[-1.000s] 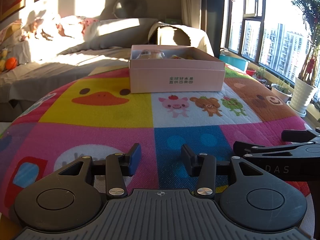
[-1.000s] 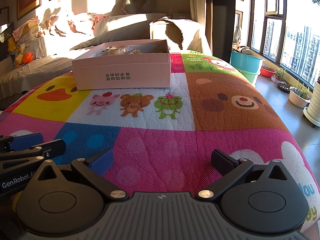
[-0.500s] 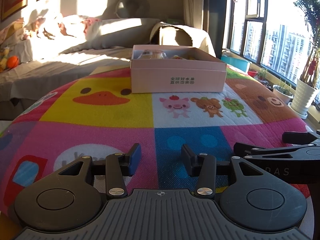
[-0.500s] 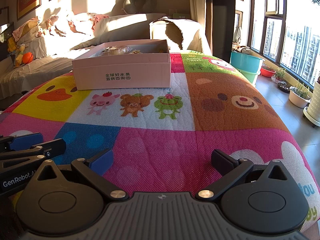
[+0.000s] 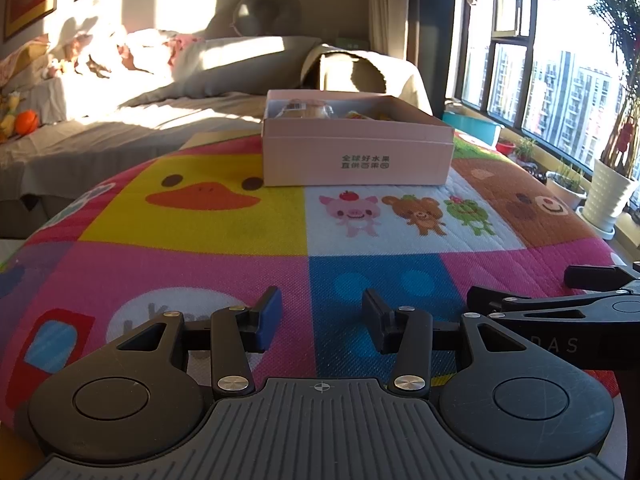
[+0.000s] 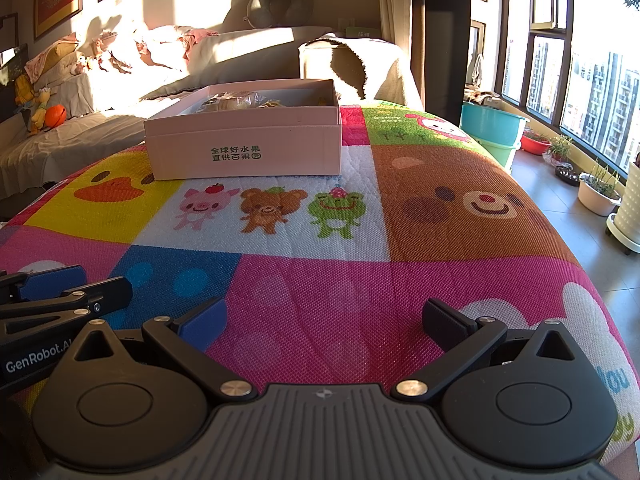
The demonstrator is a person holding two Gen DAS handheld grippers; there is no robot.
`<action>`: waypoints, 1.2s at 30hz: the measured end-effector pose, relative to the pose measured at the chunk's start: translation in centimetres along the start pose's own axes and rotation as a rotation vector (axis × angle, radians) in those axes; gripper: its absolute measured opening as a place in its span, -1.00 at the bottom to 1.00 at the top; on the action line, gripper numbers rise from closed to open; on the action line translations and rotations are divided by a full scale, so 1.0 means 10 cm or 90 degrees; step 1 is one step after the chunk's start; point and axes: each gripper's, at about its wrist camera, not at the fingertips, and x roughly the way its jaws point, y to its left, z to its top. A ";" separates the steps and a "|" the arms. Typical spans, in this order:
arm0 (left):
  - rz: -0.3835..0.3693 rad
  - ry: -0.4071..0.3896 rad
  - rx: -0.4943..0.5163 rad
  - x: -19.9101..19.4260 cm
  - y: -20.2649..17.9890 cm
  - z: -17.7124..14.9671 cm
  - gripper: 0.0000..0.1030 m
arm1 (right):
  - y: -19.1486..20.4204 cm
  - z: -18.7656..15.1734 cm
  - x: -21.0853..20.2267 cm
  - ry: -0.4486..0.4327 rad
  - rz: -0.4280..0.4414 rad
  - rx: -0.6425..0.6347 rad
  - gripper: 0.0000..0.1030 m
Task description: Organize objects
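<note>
I am holding my left gripper (image 5: 322,318) low over the near edge of the mat (image 5: 224,264), its fingers standing apart with nothing between them. Under it lie the pink and blue squares of the mat. My right gripper (image 6: 322,322) is hovering just beside it, spread wider, also gripping nothing; its fingers are framing a pink square. Each tool is showing at the edge of the other's view: the right one (image 5: 560,312) at the right side of the left camera, the left one (image 6: 60,300) at the left side of the right camera.

The box (image 5: 358,152) is sitting at the far end of the mat, well apart from both grippers, open at the top. It is pink, with green characters printed on its near wall. In the right view the box (image 6: 244,148) is lying ahead and to the left, beside the duck square and just behind the row of pig, bear and frog. Inside it I am seeing wrapped items (image 6: 232,100), partly hidden by the wall, too small to name. Between the box and my tools the mat is showing only its printed animals.

Beyond the mat a sofa (image 6: 120,92) is catching sunlight.
</note>
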 end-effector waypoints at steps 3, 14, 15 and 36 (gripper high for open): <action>0.001 0.000 0.001 0.00 0.00 0.00 -0.05 | 0.00 0.00 0.00 0.000 0.000 0.000 1.00; -0.005 -0.001 -0.006 0.00 0.01 0.00 -0.05 | 0.00 0.00 0.00 0.000 0.000 0.000 1.00; -0.005 -0.001 -0.007 0.00 0.01 0.00 -0.05 | 0.00 0.00 0.00 0.000 0.000 0.000 1.00; -0.003 0.000 -0.002 -0.02 0.00 -0.02 -0.05 | 0.00 0.00 0.00 0.000 0.000 0.000 1.00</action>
